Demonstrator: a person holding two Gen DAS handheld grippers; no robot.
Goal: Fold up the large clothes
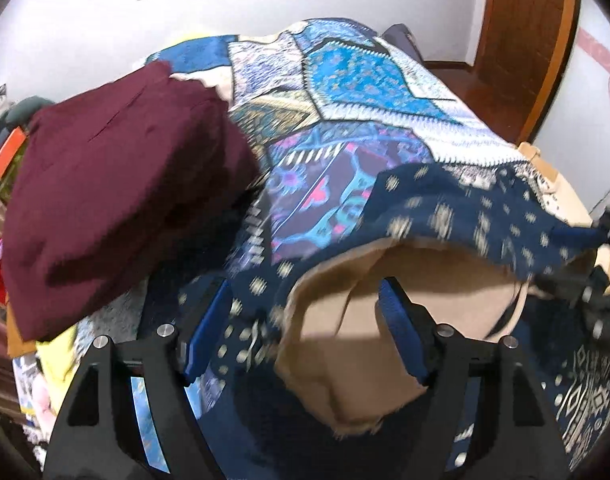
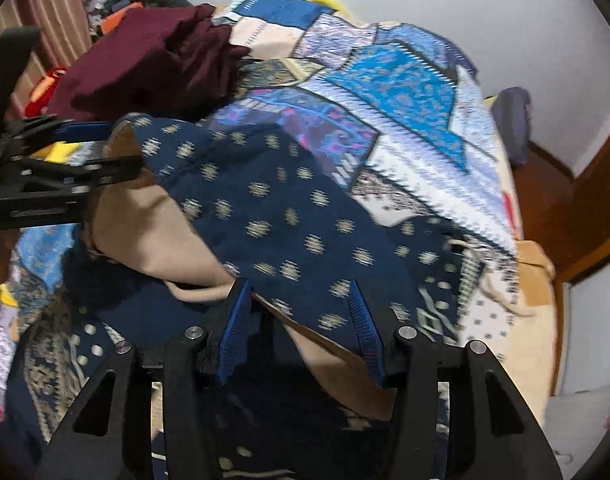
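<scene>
A large navy garment (image 1: 457,208) with pale motifs and a tan lining (image 1: 369,344) lies rumpled on the near part of the bed. My left gripper (image 1: 307,284) stands open above it; the tan lining lies loose between its blue pads (image 1: 401,332), close to the right one. My right gripper (image 2: 298,284) is open too, with the navy garment (image 2: 289,208) and its tan edge (image 2: 337,364) slack between the fingers. The left gripper (image 2: 65,176) also shows from the side in the right wrist view, at the garment's far corner.
A blue patchwork bedspread (image 1: 357,80) covers the bed. A maroon garment (image 1: 117,184) lies heaped at the left. Bright clutter (image 1: 9,152) sits past the bed's left edge. A wooden door (image 1: 525,40) and a white wall (image 1: 85,32) stand behind.
</scene>
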